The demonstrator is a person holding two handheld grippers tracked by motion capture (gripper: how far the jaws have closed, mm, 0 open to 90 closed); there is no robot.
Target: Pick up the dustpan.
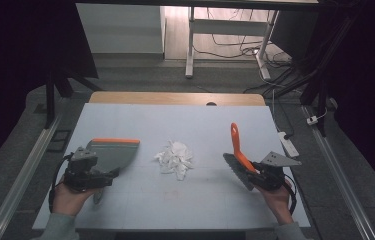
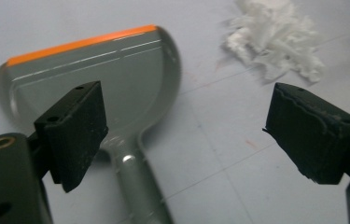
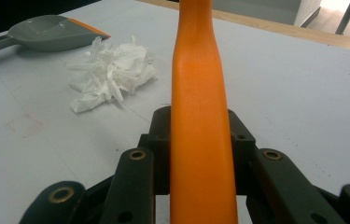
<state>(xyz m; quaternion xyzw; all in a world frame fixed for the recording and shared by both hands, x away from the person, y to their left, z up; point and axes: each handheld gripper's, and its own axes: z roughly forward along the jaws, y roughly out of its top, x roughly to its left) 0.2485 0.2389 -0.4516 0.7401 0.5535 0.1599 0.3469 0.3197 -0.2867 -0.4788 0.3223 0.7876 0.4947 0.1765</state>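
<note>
Here the pale surface (image 1: 175, 200) carries one grey dustpan (image 1: 115, 152) with an orange edge, lying flat at the left, and one heap of torn white tissue (image 1: 175, 159) in the middle, well apart from both tools. The left gripper (image 1: 106, 176) sits over the dustpan handle; the left gripper view shows its jaws wide apart, the handle (image 2: 137, 186) low between them and nearer the left one. The right gripper (image 1: 247, 169) has its jaws clamped on the orange handle of one brush (image 1: 237, 150). The high view shows the grey bristle head, which the right gripper view hides behind the handle (image 3: 200, 116). Nothing stands between tissue and dustpan.
</note>
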